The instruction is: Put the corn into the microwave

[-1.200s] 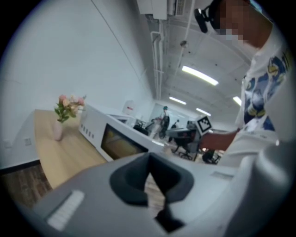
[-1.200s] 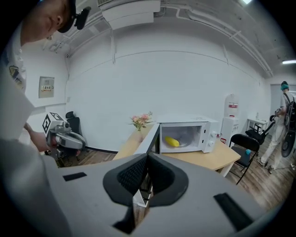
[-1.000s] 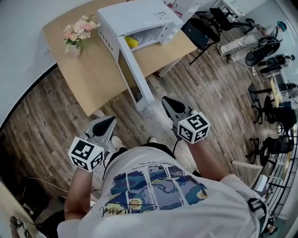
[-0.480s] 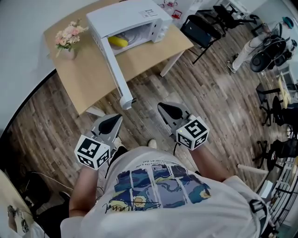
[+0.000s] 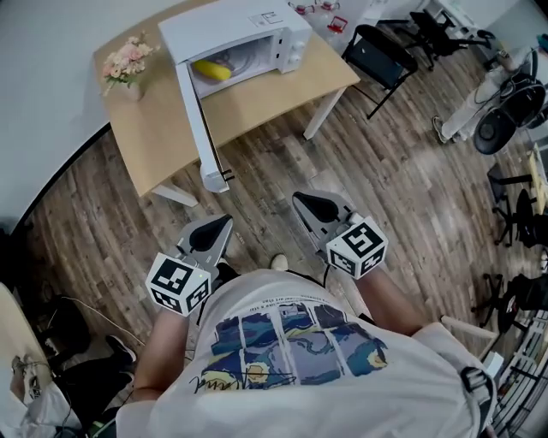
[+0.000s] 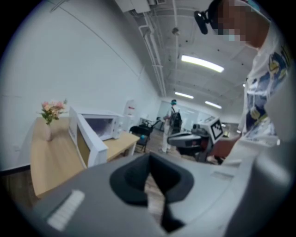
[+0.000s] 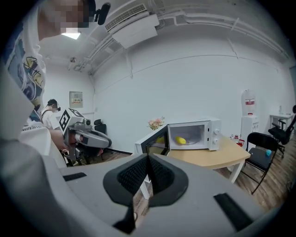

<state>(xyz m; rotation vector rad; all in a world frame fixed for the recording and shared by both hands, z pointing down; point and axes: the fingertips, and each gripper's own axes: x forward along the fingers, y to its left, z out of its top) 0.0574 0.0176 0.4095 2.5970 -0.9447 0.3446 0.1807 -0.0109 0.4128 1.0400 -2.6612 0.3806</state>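
1. Head view: shows the corn (image 5: 211, 70) lying inside the microwave (image 5: 248, 26), far out in front of both grippers, well past their tips. Shows the door (image 5: 196, 120) swung wide open too.
2. Also shows the left gripper (image 5: 221, 226) and the right gripper (image 5: 305, 202) held side by side near the body, over the wood floor (image 5: 282, 162), well apart from the table (image 5: 158, 141).
3. Left gripper view: jaws pressed together, nothing between them. Right gripper view: just the same, pinched tight and holding nothing.
4. Looks about done as a job, with the corn already in its place. Maybe only the door left to push closed.
5. About the corn: probably light and firm, not squishy. Round and bumpy, so likely to roll, but not very slippery. Cannot tell whether real or a toy.
6. Best spot to grab, if ever needed: across the middle, with one jaw on each long side and not on the narrow ends.
7. Right gripper view: gives a straight look into the box, with the yellow corn ahead and a little to the right of the jaws. Shows the knobs (image 7: 214, 134), the pink flowers (image 7: 156, 123) past the door, and the left gripper off to the left.
8. Left gripper view: looks at the door from its edge, ahead and to the left of the jaws. No corn to see there, as the inside is too pale. Shows the right gripper off to the right and another person (image 6: 175, 118) far ahead instead.
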